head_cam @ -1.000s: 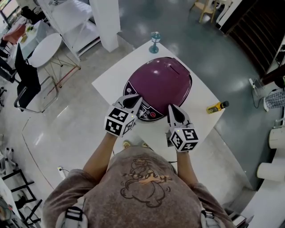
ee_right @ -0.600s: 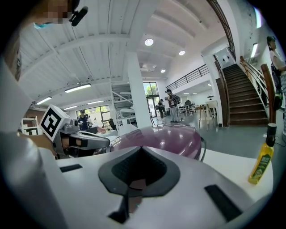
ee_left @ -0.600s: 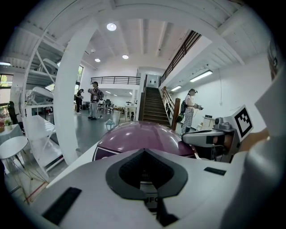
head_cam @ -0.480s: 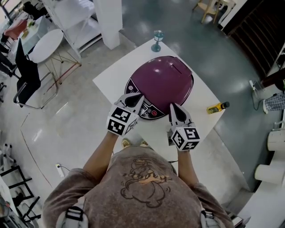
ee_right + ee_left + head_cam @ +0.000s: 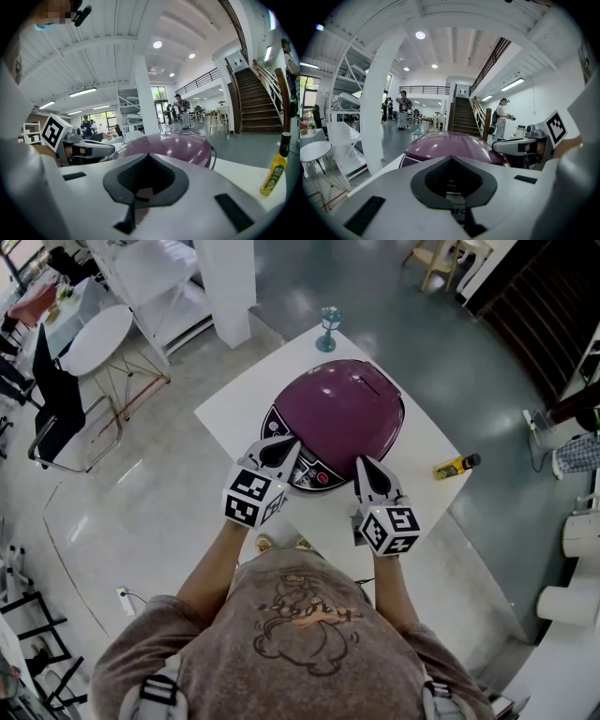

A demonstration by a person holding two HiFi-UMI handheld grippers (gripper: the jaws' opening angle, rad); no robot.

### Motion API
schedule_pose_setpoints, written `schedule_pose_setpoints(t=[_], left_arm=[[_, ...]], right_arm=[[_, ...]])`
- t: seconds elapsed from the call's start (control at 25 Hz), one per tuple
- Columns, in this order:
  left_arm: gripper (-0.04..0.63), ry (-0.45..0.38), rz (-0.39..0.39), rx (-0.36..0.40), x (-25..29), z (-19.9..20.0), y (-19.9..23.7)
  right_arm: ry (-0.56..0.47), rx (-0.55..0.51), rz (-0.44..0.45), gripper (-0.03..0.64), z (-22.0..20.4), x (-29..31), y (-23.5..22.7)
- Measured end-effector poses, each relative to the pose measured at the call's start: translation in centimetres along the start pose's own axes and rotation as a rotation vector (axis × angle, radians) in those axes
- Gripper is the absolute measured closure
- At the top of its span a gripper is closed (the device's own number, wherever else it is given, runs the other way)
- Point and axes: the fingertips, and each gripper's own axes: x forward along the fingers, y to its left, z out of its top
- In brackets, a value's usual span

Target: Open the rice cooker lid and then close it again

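A purple rice cooker (image 5: 342, 409) with its domed lid down stands on a white table (image 5: 234, 404). Its control panel (image 5: 314, 476) faces me. My left gripper (image 5: 278, 448) sits at the panel's left end, jaws together and empty. My right gripper (image 5: 364, 468) hovers at the panel's right end, also shut on nothing. In the left gripper view the cooker's dome (image 5: 450, 143) rises just beyond the jaws, with the right gripper (image 5: 515, 146) beside it. The right gripper view shows the dome (image 5: 173, 145) and the left gripper (image 5: 93, 149) at its left.
A yellow oil bottle (image 5: 457, 465) lies near the table's right edge and shows in the right gripper view as a bottle (image 5: 273, 174). A blue-green goblet (image 5: 326, 329) stands at the far corner. A round white table and a black chair (image 5: 56, 418) stand at the left on the floor.
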Motion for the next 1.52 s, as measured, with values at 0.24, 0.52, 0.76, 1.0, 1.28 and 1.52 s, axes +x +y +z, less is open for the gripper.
schedule_pose_setpoints(t=[0.24, 0.52, 0.76, 1.0, 1.28, 1.52], left_arm=[[0.577, 0.001, -0.015, 0.007, -0.1, 0.0, -0.1], [0.577, 0.018, -0.019, 0.019, 0.1, -0.2, -0.3], [0.577, 0.024, -0.023, 0.019, 0.2, -0.2, -0.4], [0.577, 0.032, -0.03, 0.018, 0.2, -0.3, -0.3], [0.577, 0.033, -0.024, 0.024, 0.2, -0.3, -0.4], [0.577, 0.033, -0.027, 0.023, 0.2, -0.2, -0.5]], right_arm=[[-0.039, -0.01, 0.0, 0.614, 1.9, -0.4, 0.1], [-0.081, -0.017, -0.006, 0.612, 3.9, -0.9, -0.1], [-0.103, -0.027, -0.004, 0.612, 5.3, -1.1, -0.4], [-0.126, -0.036, -0.002, 0.612, 6.9, -1.2, -0.9], [-0.168, -0.016, -0.007, 0.612, 9.2, -1.5, -2.0], [-0.17, -0.005, -0.003, 0.612, 10.7, -1.5, -2.8]])
